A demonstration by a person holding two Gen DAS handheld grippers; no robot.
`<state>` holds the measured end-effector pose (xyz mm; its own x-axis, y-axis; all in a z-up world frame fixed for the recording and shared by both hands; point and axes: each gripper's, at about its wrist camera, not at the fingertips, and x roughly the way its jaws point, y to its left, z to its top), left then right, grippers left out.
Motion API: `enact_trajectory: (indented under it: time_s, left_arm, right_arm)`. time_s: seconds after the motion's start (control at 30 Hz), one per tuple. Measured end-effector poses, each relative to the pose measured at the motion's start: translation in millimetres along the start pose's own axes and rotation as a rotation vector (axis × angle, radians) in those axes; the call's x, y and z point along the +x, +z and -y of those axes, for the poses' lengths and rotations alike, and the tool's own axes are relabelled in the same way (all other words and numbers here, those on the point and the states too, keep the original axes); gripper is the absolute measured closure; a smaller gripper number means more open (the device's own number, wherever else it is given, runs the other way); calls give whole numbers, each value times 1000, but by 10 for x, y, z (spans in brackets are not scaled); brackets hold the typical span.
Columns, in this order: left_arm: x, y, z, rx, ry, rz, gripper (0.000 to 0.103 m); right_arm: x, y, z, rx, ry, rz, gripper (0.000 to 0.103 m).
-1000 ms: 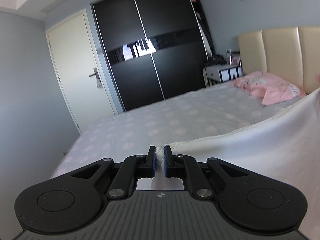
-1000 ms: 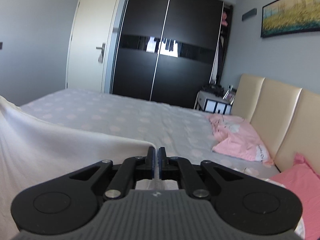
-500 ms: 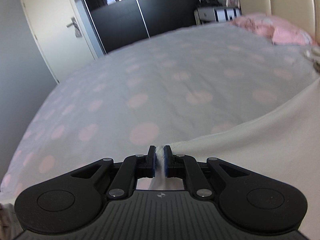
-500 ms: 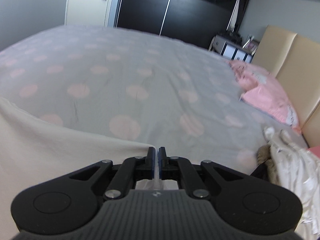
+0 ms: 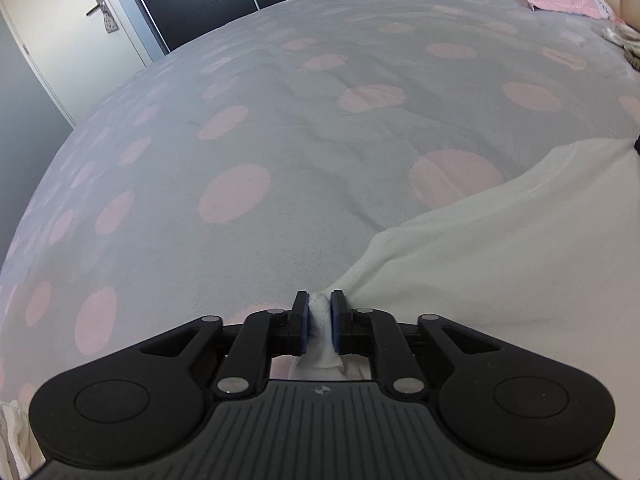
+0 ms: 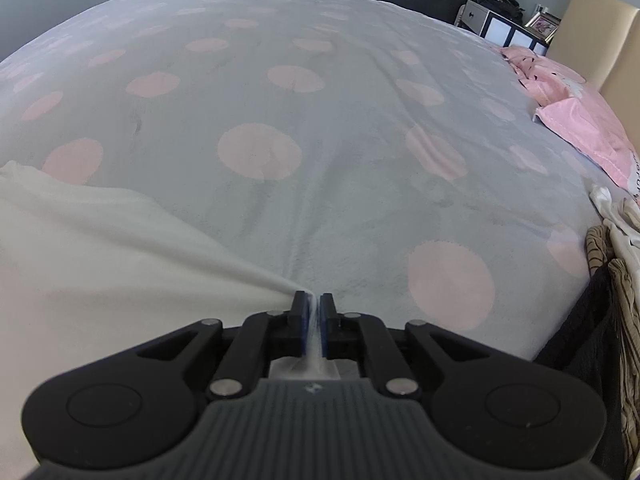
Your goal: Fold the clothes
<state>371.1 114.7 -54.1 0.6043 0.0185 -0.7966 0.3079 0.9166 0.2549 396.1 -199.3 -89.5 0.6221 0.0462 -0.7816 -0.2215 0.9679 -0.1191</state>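
- Here, bed (image 5: 280,140): grey cover with pink dots fills both views; its far edges are cut off by the frame.
- White garment (image 5: 500,248): spread over the near part of the bed, stretched between the two tools; its lower part is hidden behind them.
- Pink pillow (image 6: 580,116): by the headboard; dark print on it too small to read.
- Clothes pile (image 6: 616,256): at the right edge, cut off.
- Left gripper (image 5: 320,312): clamped on a bunched garment corner.
- Right gripper (image 6: 314,314): pinching the garment's thin edge.
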Motion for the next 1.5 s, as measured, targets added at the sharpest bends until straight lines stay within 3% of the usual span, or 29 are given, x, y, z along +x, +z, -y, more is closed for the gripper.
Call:
enact_trajectory:
  time_s: [0.03, 0.07, 0.1, 0.17, 0.37, 0.6, 0.8, 0.97, 1.17, 1.27, 1.37, 1.4, 1.5]
  left_arm:
    - [-35, 15, -24, -9, -19, 7, 80]
    - [-70, 29, -47, -18, -37, 15, 71]
    - [-105, 40, -70, -28, -46, 28, 68]
    - [-176, 78, -118, -50, -51, 44, 60]
    - [-499, 116, -215, -112, -54, 60, 59]
    - [-1059, 72, -66, -86, -28, 54, 57]
    - [-1663, -311, 116, -76, -38, 67, 53]
    - [-2025, -832, 300, -70, -48, 52, 53]
    - [-2176, -1493, 290, -112, 1, -24, 53]
    - [-2150, -1806, 214, -187, -8, -91, 53]
    - [-2106, -2009, 189, -232, -40, -158, 53]
    - [-2100, -2038, 204, -222, -38, -171, 53]
    - [-2095, -2109, 217, -205, 1, -196, 53]
  right_arm:
    - [-36, 12, 20, 4, 9, 5, 85]
    - [-71, 24, 40, 8, 18, 9, 69]
    - [-107, 36, 60, 12, 27, 14, 63]
    - [-207, 49, 100, 21, 36, 28, 63]
    - [-572, -11, 181, 43, 30, 19, 62]
    - [-1245, -341, 67, 17, 54, -23, 62]
    - [-1906, -991, -220, -8, 129, -72, 62]
    - [-2286, -1808, -626, -61, 183, -143, 62]
    - [-2447, -2540, -963, -201, 142, -216, 56]
    - [-2447, -2760, -972, -245, 100, -243, 64]
    - [-2471, -2797, -884, -224, 93, -247, 93]
    - [-2484, -2799, -851, -215, 92, -245, 99]
    - [-2550, -2767, -751, -189, 90, -234, 102]
